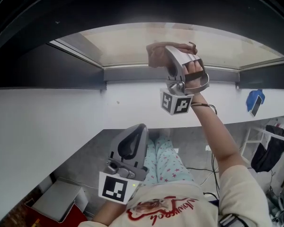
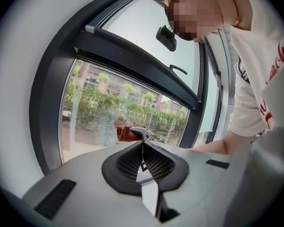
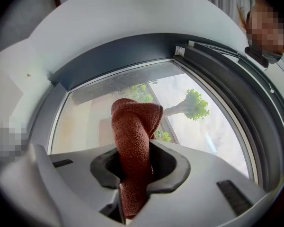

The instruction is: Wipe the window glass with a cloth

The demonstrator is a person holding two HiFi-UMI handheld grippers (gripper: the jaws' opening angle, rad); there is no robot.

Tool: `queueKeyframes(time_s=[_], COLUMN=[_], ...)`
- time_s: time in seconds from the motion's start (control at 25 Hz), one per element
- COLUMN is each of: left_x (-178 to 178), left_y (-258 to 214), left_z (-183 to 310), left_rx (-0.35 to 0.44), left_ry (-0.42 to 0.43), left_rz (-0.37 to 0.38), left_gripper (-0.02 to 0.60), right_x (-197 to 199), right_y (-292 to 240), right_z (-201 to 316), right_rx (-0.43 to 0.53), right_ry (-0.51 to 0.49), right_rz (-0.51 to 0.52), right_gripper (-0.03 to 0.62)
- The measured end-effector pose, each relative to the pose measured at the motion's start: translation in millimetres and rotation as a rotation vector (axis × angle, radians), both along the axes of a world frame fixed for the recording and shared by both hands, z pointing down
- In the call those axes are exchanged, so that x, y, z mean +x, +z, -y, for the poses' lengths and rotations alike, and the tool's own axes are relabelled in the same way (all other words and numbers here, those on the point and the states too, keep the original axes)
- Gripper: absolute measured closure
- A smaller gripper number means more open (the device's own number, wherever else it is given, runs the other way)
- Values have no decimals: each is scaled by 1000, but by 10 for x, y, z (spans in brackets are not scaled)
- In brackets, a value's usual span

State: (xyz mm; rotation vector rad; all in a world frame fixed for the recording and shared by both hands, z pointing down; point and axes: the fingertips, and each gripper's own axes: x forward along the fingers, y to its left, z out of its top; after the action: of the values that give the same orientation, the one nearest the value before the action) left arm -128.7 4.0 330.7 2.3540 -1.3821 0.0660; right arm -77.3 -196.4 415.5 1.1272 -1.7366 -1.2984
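Note:
A rust-brown knitted cloth [image 1: 155, 56] is pressed against the window glass [image 1: 118, 44], just above the lower frame. My right gripper [image 1: 166, 56] is shut on the cloth, held up at arm's length. In the right gripper view the cloth [image 3: 132, 141] bulges out between the jaws of the right gripper [image 3: 132, 162], with the glass [image 3: 92, 115] right behind it. My left gripper [image 1: 139, 127] hangs low near the person's body, away from the glass. Its jaws meet with nothing between them [image 2: 142, 148]. From there the cloth [image 2: 124, 134] shows against the pane [image 2: 94, 112].
A dark grey window frame [image 1: 132, 74] runs under the glass, with a white wall [image 1: 61, 112] below it. A window handle [image 2: 178, 69] sits on the upper sash. A blue item [image 1: 254, 100] hangs at right, dark clothes [image 1: 270, 152] on a rack, a grey box [image 1: 59, 200] on the floor.

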Motion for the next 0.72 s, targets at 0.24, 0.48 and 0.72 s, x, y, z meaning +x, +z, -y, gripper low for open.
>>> queueKeyframes(time_s=[0.24,0.48,0.72], left_x=[-12,-29,-110], left_y=[32,74,208], left_z=[-7,-29,-111], left_rx=[-6,-16,-43], left_ry=[2,-10,-14], left_rz=[1,-8,-7], left_gripper=[560,560,560], right_x=[-11,-15,-63], right_y=[286,451,652], right_z=[-4,-6,-22], right_rx=[-45,-76,-78], right_ry=[1,18,14], right_rz=[-32,-25,-39], right_gripper=[501,500,502])
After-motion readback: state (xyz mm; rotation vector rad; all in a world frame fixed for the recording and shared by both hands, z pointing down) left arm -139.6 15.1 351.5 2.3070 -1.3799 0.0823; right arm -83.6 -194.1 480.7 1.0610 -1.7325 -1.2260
